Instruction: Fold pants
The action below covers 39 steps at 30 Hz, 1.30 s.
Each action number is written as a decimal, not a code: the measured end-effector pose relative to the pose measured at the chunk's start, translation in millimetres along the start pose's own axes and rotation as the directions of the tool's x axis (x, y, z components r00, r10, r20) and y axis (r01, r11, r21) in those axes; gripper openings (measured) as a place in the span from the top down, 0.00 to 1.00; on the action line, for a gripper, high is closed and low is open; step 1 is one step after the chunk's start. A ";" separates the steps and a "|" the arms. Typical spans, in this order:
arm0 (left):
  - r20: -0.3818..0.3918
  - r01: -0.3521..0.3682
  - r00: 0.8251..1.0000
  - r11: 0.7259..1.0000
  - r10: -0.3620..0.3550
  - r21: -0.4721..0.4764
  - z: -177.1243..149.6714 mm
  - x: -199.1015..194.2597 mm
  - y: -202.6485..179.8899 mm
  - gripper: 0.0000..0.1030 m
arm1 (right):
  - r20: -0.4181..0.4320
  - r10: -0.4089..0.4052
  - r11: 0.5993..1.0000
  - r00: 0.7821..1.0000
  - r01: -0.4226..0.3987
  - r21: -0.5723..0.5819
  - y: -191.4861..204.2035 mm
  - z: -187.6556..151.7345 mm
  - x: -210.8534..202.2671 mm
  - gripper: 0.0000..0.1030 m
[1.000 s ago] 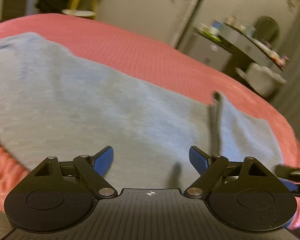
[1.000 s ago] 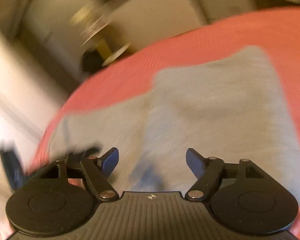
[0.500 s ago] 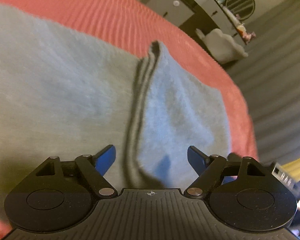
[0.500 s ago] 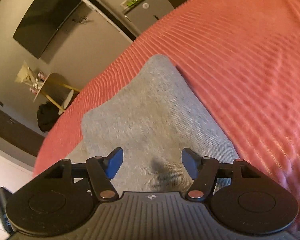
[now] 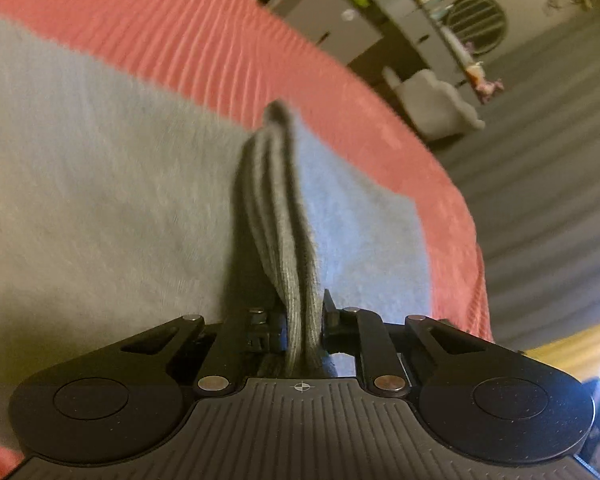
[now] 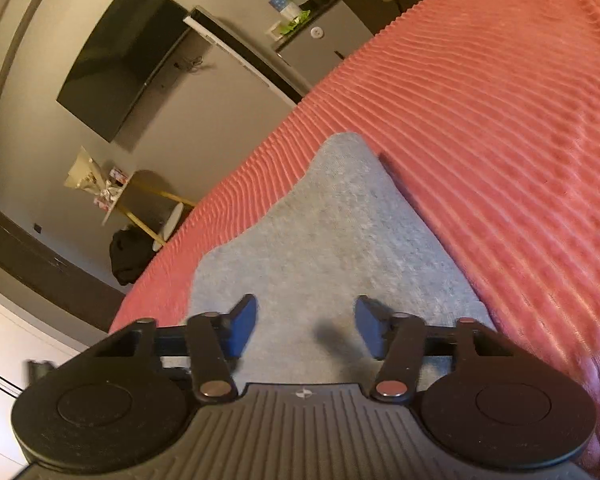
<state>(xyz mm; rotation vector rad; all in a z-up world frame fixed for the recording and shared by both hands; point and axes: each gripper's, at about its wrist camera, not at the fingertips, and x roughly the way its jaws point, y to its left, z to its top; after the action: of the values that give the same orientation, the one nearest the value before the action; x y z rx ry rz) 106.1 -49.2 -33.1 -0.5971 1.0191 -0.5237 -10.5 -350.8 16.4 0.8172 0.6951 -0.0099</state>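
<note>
- Grey pants [image 5: 100, 200] on red bedspread [image 5: 204, 40].
- Left gripper [image 5: 304, 328]: jaws clamped on raised pants fold.
- Right gripper [image 6: 306, 326]: jaws wide apart over pants, holding nothing.

Hidden, cropped and blurred parts

The grey knit pants [image 5: 100, 208] run off the left wrist view's left edge; their pinched ridge hides the left gripper [image 5: 303, 330] pads. Small items on the dark shelf [image 5: 416, 8] are too blurred to identify.
</note>
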 end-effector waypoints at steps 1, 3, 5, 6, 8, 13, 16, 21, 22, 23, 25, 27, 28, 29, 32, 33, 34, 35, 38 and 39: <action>0.018 -0.014 1.000 1.000 0.014 0.010 2.0 -10.4 1.3 0.85 | -0.005 -0.003 1.000 1.000 0.003 -0.001 0.5 -0.2 1.2 0.53; 0.064 -0.049 0.997 0.998 0.046 0.046 6.6 -32.8 6.4 0.85 | -0.022 -0.016 1.000 1.000 0.016 -0.010 2.3 -0.7 2.5 0.53; 0.116 -0.115 0.988 0.989 0.105 0.091 5.9 -53.0 11.5 0.85 | -0.049 -0.008 1.000 0.999 0.006 -0.022 4.0 -0.5 7.6 0.53; 0.142 -0.163 0.979 0.981 0.147 0.107 3.8 -62.1 16.9 0.84 | -0.063 0.004 1.000 0.998 -0.006 -0.029 5.4 -1.3 8.9 0.53; 0.146 -0.208 0.971 0.972 0.192 0.105 0.0 -65.2 29.1 0.81 | -0.092 -0.023 0.997 0.996 0.016 -0.076 13.0 -3.8 13.9 0.53; 0.078 -0.202 0.976 0.979 0.203 -0.027 2.4 -46.8 66.4 0.68 | -0.116 -0.074 0.982 0.991 0.052 -0.182 32.1 -9.8 26.5 0.54; 0.144 -0.152 0.977 0.988 0.156 -0.036 19.1 -50.3 68.6 0.48 | -0.061 -0.076 0.967 0.995 0.059 -0.249 42.8 -13.2 26.0 0.71; 0.145 -0.146 0.977 0.987 0.154 -0.063 49.8 -22.6 74.7 0.45 | -0.091 -0.144 0.948 0.985 0.111 -0.300 49.6 -19.1 46.1 0.72; 0.147 -0.138 0.978 0.988 0.148 -0.074 54.1 -16.5 76.3 0.48 | -0.091 -0.158 0.943 0.983 0.123 -0.310 50.4 -20.4 49.6 0.72; 0.154 -0.124 0.979 0.989 0.135 -0.078 56.5 -12.7 77.4 0.61 | -0.086 -0.167 0.937 0.982 0.131 -0.324 52.1 -21.4 52.4 0.72; 0.145 -0.102 0.983 0.991 0.114 -0.085 62.5 -3.7 81.0 0.72 | -0.068 -0.179 0.924 0.981 0.144 -0.355 55.9 -23.2 56.6 0.72; 0.164 -0.089 0.981 0.993 0.101 -0.079 64.7 0.8 79.1 0.78 | -0.048 -0.190 0.915 0.981 0.159 -0.370 55.8 -23.0 59.7 0.73; 0.187 -0.086 0.978 0.995 0.096 -0.057 62.2 -1.5 77.2 0.82 | -0.026 -0.192 0.910 0.981 0.168 -0.379 58.9 -22.9 63.3 0.73; 0.219 -0.083 0.972 0.996 0.086 -0.025 59.2 -7.5 77.8 0.83 | -0.004 -0.195 0.901 0.981 0.177 -0.396 61.7 -23.5 65.3 0.73; 0.333 -0.042 0.943 0.995 0.010 0.091 52.4 -21.9 62.0 0.84 | 0.067 -0.204 0.863 0.977 0.212 -0.458 71.1 -26.1 73.9 0.73; 0.364 -0.035 0.931 0.993 -0.009 0.114 52.7 -23.1 58.9 0.83 | 0.090 -0.205 0.851 0.975 0.223 -0.475 72.4 -26.6 75.0 0.73; 0.376 -0.039 0.926 0.992 -0.010 0.122 52.1 -24.8 57.5 0.83 | 0.106 -0.201 0.844 0.974 0.227 -0.486 71.6 -27.6 74.7 0.73; 0.373 -0.054 0.928 0.992 0.006 0.116 52.9 -22.8 57.4 0.83 | 0.110 -0.204 0.838 0.973 0.232 -0.494 71.4 -28.1 76.6 0.73; 0.301 -0.175 0.943 0.980 0.140 0.092 51.9 -4.8 66.7 0.79 | 0.085 -0.225 0.830 0.971 0.237 -0.504 65.7 -28.9 83.2 0.73; 0.281 -0.197 0.945 0.977 0.167 0.084 51.2 -1.1 70.2 0.76 | 0.083 -0.223 0.831 0.971 0.234 -0.504 64.6 -29.0 83.7 0.72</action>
<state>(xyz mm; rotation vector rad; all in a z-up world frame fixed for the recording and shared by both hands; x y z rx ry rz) 160.2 13.3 -59.7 -0.4556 0.7687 -0.3214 55.6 -265.4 -2.3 0.2155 0.7290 -0.0482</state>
